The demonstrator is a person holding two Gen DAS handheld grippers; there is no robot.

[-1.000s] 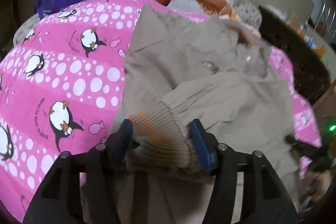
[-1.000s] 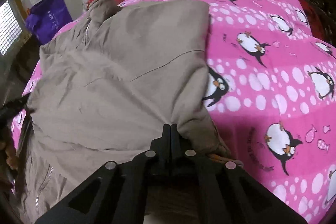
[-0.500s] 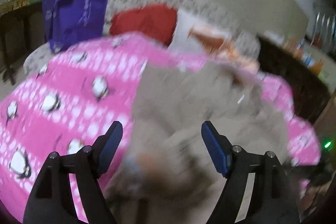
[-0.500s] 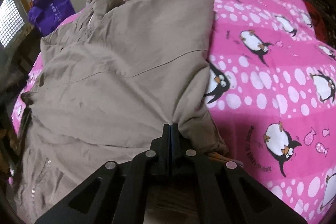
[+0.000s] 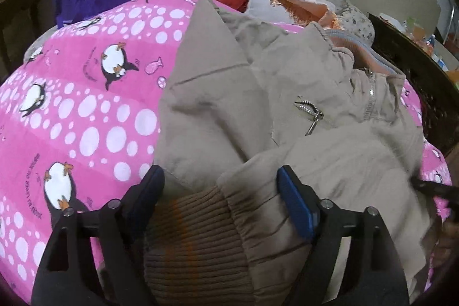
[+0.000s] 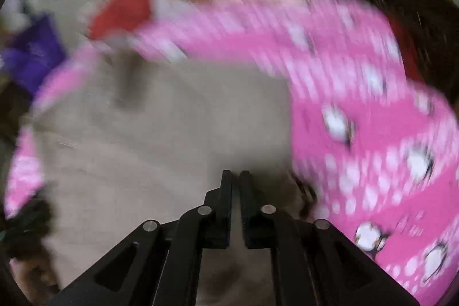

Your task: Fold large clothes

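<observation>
Left wrist view: a big tan jacket (image 5: pixel 287 111) lies on a pink penguin blanket (image 5: pixel 86 119) on the bed.
The left tongs (image 5: pixel 221 185) have just been opening and now stand wide, with the jacket's ribbed cuff (image 5: pixel 198 234) lying loose between them. In the blurry right wrist view, the right tongs (image 6: pixel 235 179) look pressed together over the jacket; I cannot tell if cloth is pinched.
</observation>
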